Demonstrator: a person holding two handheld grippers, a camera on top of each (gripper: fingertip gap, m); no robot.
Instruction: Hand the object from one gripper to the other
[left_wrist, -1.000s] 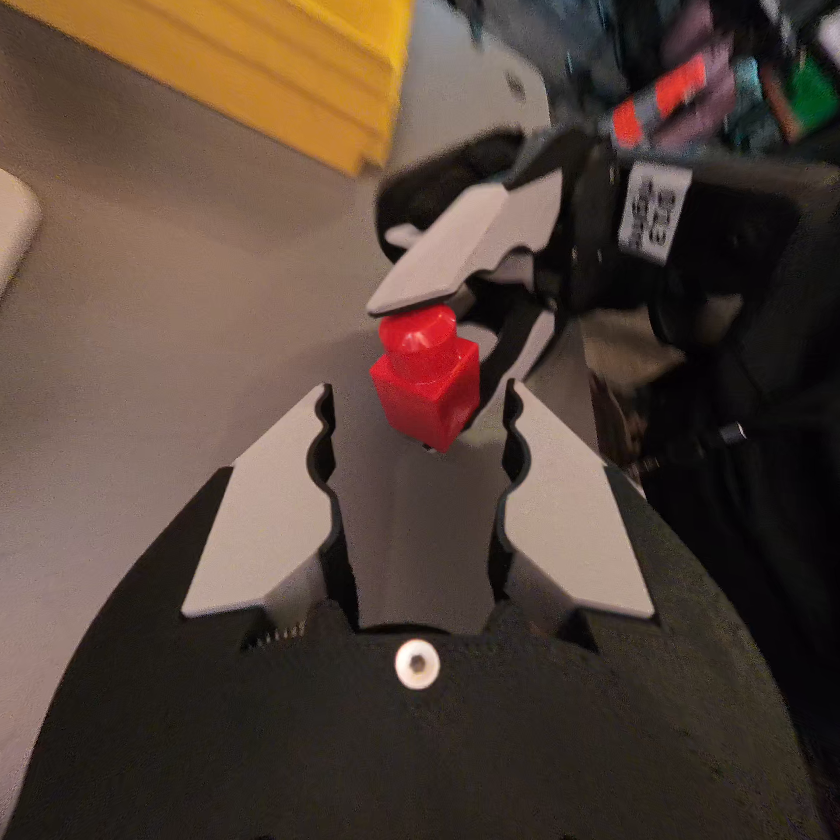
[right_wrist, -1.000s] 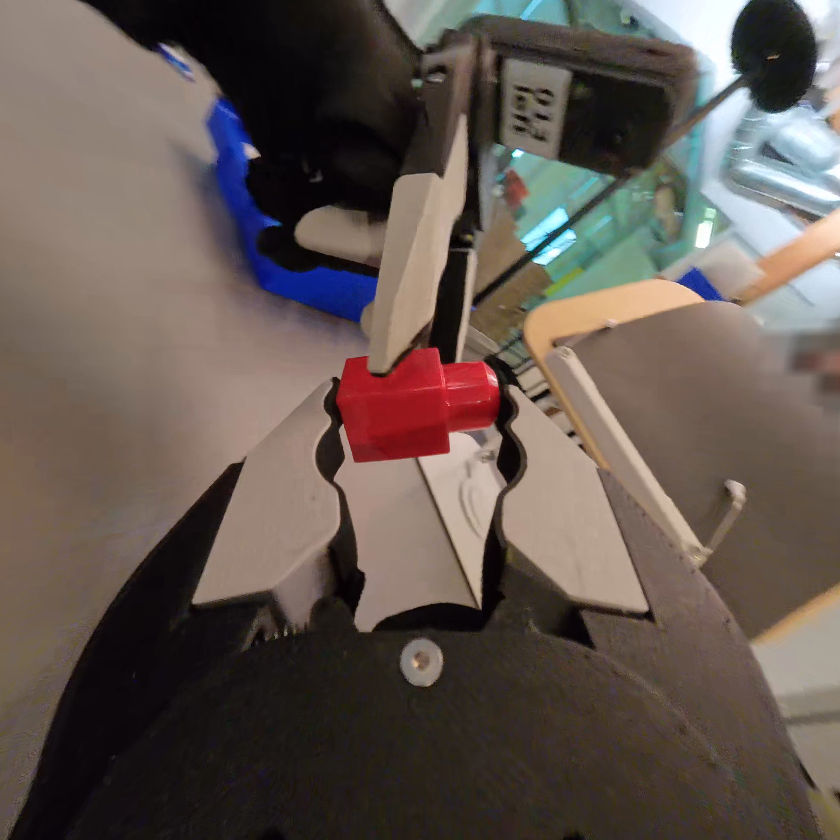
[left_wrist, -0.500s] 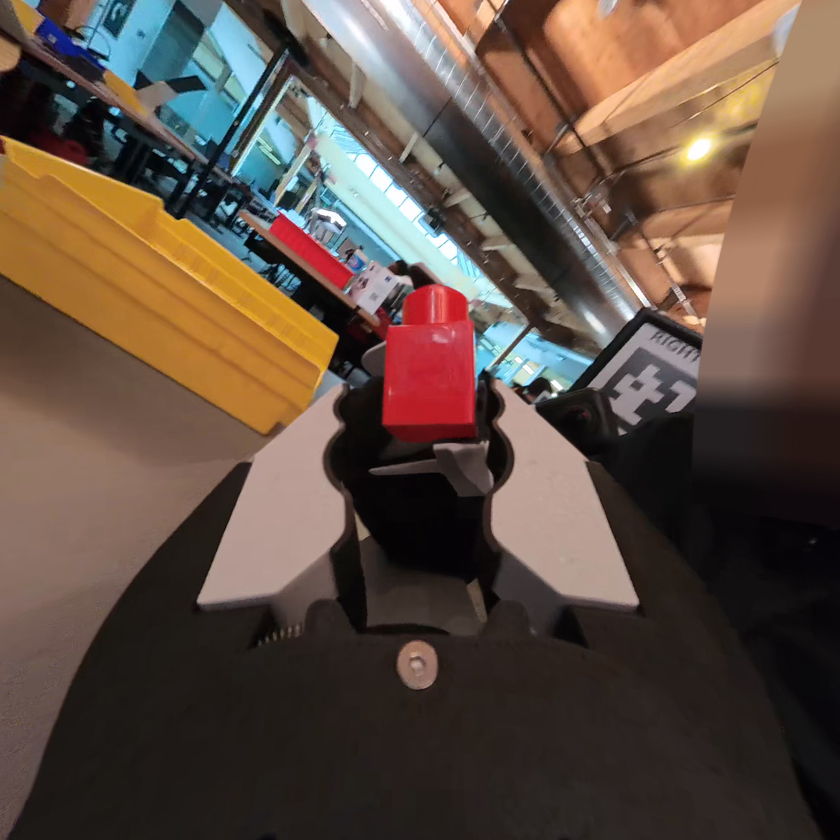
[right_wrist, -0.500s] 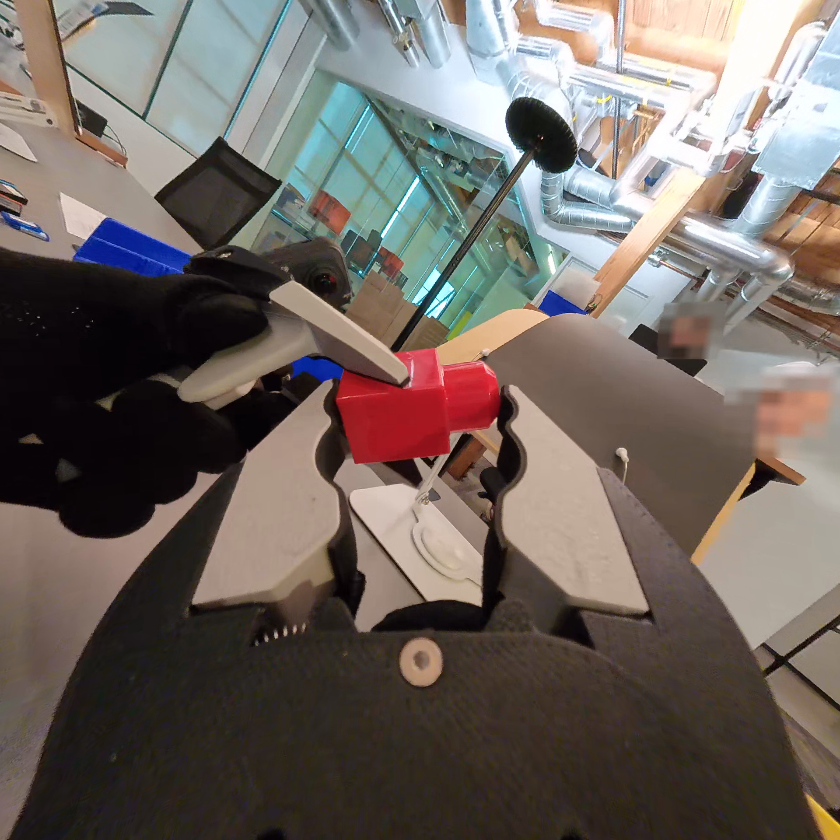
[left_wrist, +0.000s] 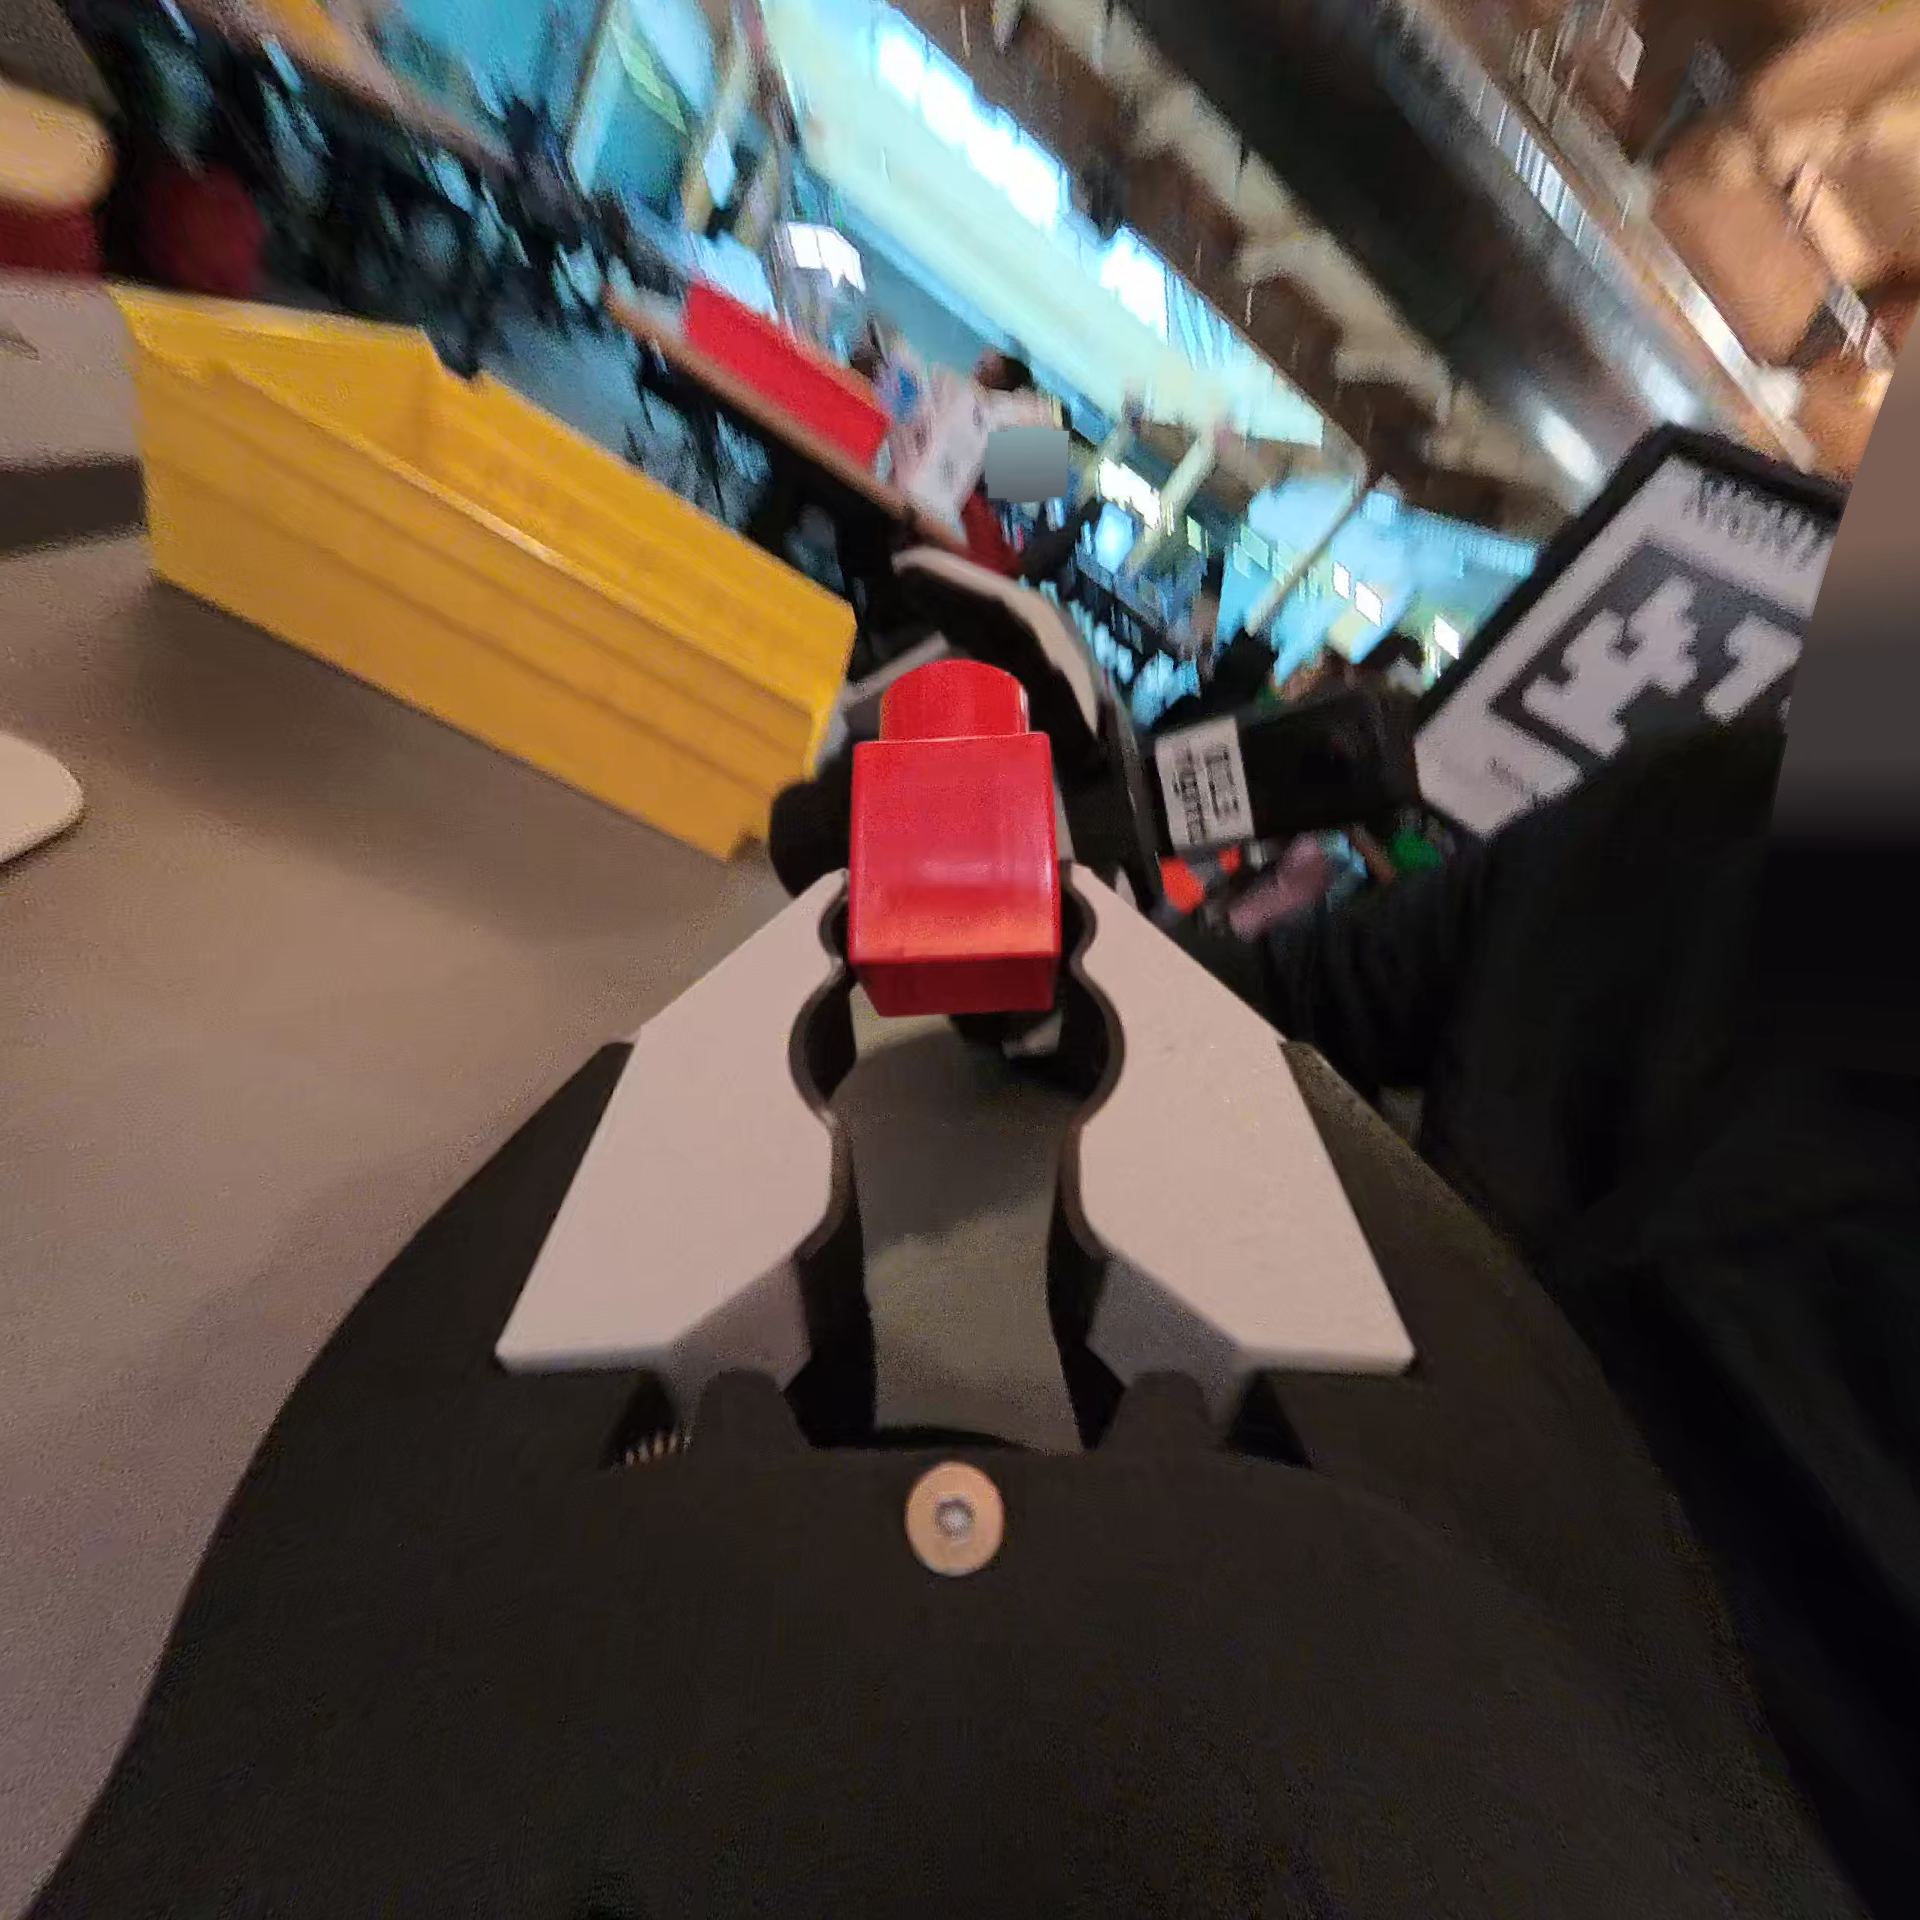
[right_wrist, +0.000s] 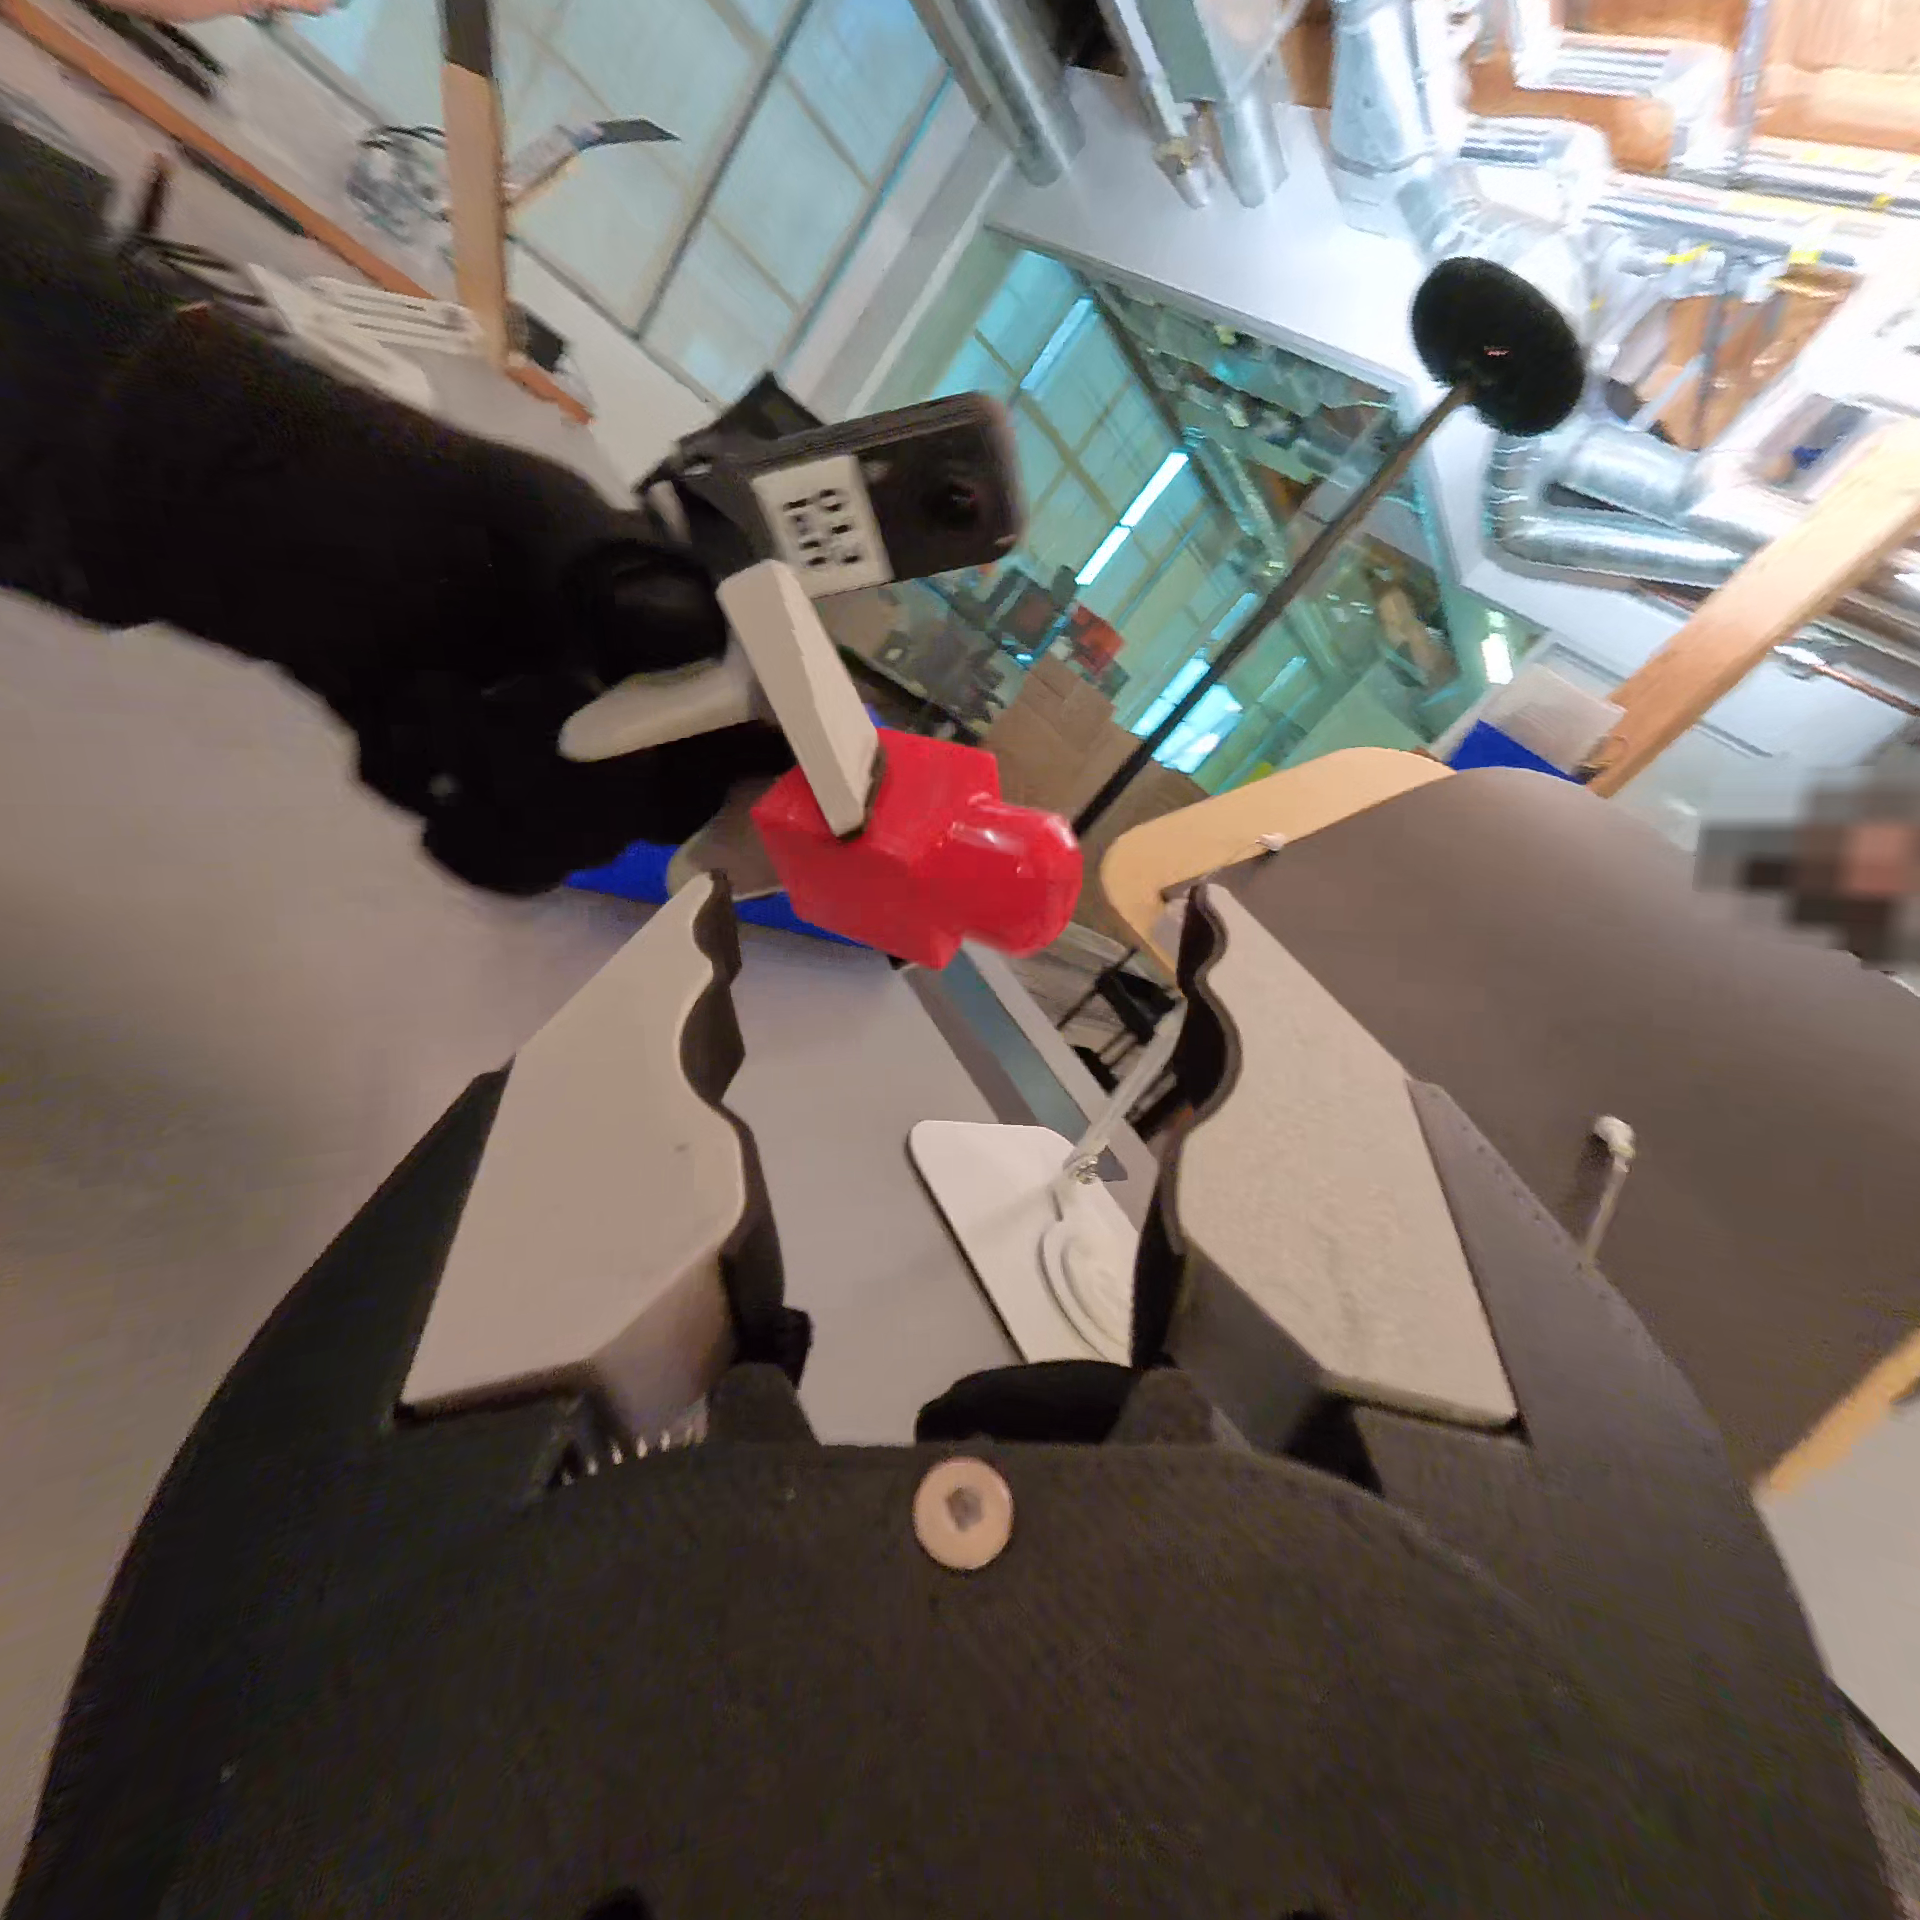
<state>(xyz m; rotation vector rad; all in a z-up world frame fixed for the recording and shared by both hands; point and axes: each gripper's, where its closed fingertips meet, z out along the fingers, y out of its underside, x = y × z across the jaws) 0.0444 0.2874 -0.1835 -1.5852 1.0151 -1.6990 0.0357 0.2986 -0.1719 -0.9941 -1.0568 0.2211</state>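
In the left wrist view, the left tool (left_wrist: 954, 935) pinches the red block (left_wrist: 951, 862) only at its very tips above the counter (left_wrist: 260, 935), so a jolt could let it slip. In the right wrist view, the right tool (right_wrist: 961, 935) gapes wide and empty just beneath the block (right_wrist: 914, 862); its near fingers (right_wrist: 613, 1122) could knock it loose.

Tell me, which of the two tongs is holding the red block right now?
The left tongs: their fingers pinch the red block. The right tongs stand wide open, with the block clear of both fingers.
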